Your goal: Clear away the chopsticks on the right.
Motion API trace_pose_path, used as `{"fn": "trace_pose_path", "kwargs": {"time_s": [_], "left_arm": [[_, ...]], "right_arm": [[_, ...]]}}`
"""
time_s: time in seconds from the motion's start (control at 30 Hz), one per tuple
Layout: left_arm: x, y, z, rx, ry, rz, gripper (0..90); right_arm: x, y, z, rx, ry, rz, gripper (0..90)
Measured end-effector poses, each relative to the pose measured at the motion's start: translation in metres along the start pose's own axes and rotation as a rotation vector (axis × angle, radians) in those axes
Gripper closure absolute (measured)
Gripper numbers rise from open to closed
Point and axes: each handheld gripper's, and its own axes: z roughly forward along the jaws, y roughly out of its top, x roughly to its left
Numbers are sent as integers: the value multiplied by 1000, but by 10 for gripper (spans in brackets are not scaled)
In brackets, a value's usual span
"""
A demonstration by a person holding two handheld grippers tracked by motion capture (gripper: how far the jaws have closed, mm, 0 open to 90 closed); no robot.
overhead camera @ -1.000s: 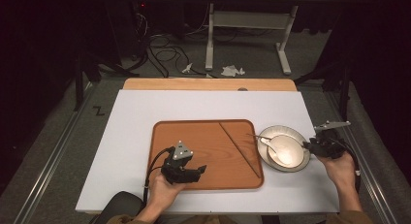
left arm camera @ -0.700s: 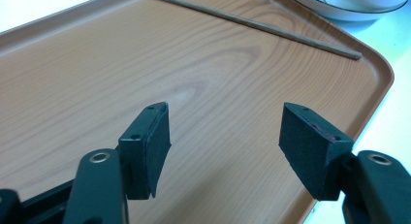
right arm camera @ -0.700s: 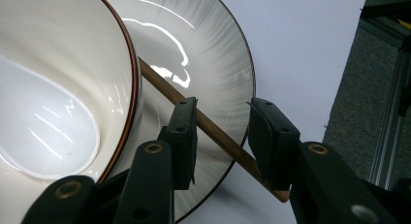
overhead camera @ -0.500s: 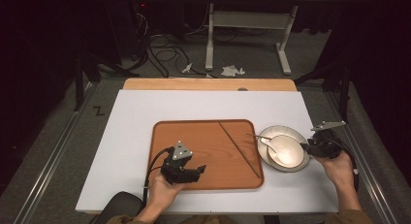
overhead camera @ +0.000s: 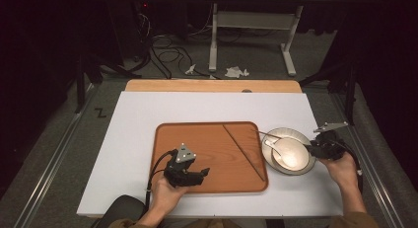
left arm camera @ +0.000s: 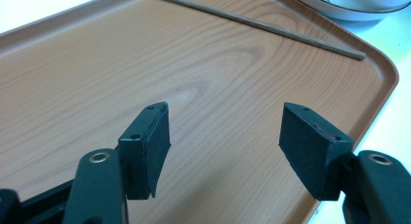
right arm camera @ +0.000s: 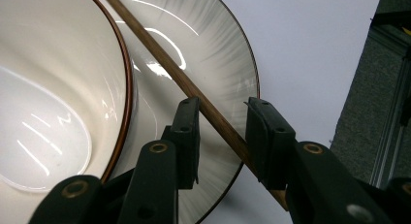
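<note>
white surface (overhead camera: 148,114) in a dim room, with a bare strip of wood (overhead camera: 212,86) along its far edge. beyond it, grey carpeted floor (overhead camera: 256,50), tangled black cables (overhead camera: 165,53), scraps of crumpled paper (overhead camera: 236,71) and the white legs of a stand (overhead camera: 291,55). metal rails (overhead camera: 49,164) along both sides of the surface.

on the surface, a wooden tray (overhead camera: 197,139) with one chopstick (overhead camera: 244,151) lying aslant inside it. just right of the tray, a shallow plate (overhead camera: 300,139) holding a pale bowl (overhead camera: 291,156).

right gripper (right arm camera: 220,136) at the plate's right rim, jaws about half apart and just closing, a second chopstick (right arm camera: 160,59) running between them across the plate; firmly pinched or not, cannot tell. left gripper (left arm camera: 223,136) low over the near part of the tray, jaws wide apart, nothing between them but bare wood grain.
</note>
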Motion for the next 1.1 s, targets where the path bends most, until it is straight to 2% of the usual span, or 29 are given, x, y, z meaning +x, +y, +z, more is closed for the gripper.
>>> {"fn": "trace_pose_path", "kwargs": {"time_s": [0.1, 0.37, 0.47, 0.6, 0.73, 1.0, 1.1], "left_arm": [[0, 0, 0, -2, 1, -1, 354], [0, 0, 0, 2, 0, 0, 354], [0, 0, -1, 2, 0, 3, 354], [1, 0, 0, -1, 2, -5, 354], [0, -1, 0, 3, 0, 0, 354], [1, -1, 0, 8, 0, 1, 354], [1, -1, 0, 8, 0, 2, 354]], "right_arm": [[-1, 0, 0, 3, 8, 6, 697], [-2, 1, 2, 5, -6, 3, 762], [-3, 1, 3, 16, 10, 1, 801], [-2, 1, 5, 25, 6, -4, 806], [-2, 1, 5, 21, -4, -10, 841], [-3, -1, 4, 7, 7, 14, 849], [-2, -3, -2, -11, 4, 20, 851]]}}
